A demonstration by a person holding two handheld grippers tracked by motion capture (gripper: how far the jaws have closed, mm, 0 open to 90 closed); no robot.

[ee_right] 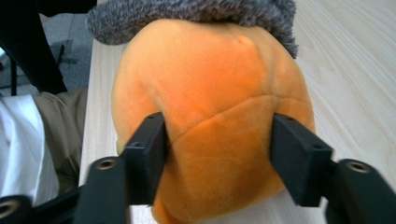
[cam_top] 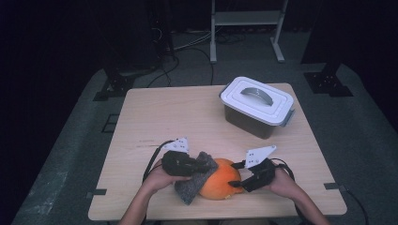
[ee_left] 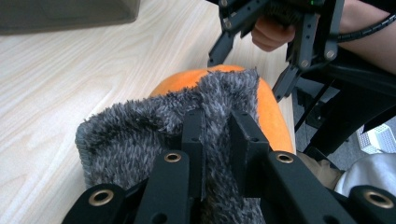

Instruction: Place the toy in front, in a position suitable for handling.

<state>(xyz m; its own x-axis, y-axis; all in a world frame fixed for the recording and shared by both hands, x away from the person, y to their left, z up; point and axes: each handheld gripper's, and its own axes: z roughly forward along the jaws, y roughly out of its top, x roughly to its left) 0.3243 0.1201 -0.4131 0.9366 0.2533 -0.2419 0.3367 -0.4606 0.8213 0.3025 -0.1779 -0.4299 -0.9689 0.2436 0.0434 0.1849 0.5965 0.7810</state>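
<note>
On the pale wooden surface [cam_top: 155,112], a white-lidded storage box [cam_top: 256,106] stands at the far right corner, lid on, well apart from the work near my edge. There an orange plush toy [cam_top: 220,179] lies between my two hands. My right gripper [cam_top: 241,181] straddles the toy's rounded end, jaws fairly wide with both pads pressing into the plush, steadying it. A grey fuzzy cloth [cam_top: 195,180] is draped over the toy's left side and top, spilling onto the surface. My left gripper [cam_top: 202,165] is clamped nearly shut on a fold of that cloth. By my reading, the wiping is under way: the cloth covers part of the toy, with the right-hand side not yet reached.
</note>
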